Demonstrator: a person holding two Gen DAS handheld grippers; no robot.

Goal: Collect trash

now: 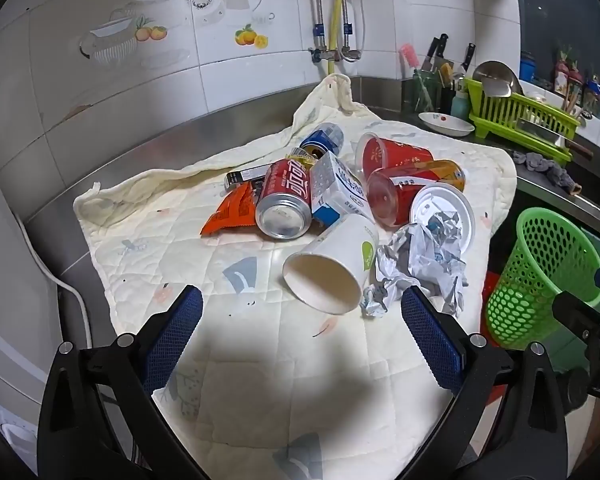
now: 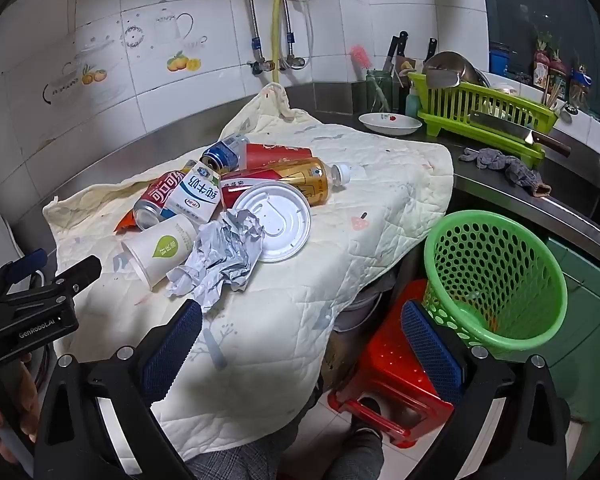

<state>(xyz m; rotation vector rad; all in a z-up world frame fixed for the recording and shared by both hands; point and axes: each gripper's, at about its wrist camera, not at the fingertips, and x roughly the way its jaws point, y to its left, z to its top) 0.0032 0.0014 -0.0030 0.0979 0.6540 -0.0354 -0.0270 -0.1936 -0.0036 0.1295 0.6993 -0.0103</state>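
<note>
1. Left wrist view: we are holding the left gripper (image 1: 302,306) with jaws spread wide and nothing between them, over a quilted cream cloth (image 1: 236,380) covering the steel counter. The trash pile (image 1: 340,208) is lying at frame centre; white tiled wall (image 1: 100,80) is filling the upper left.
2. Right wrist view: we are keeping the right gripper (image 2: 302,320) wide apart and empty. The green basket (image 2: 496,276) is standing at lower right on a red stool (image 2: 392,364), the trash left of centre, a green dish rack (image 2: 484,116) at upper right.

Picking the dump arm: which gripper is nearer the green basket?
Right. The right gripper hangs open with one finger just in front of the green basket; the left gripper hovers open over the quilted cloth, facing the paper cup.
</note>
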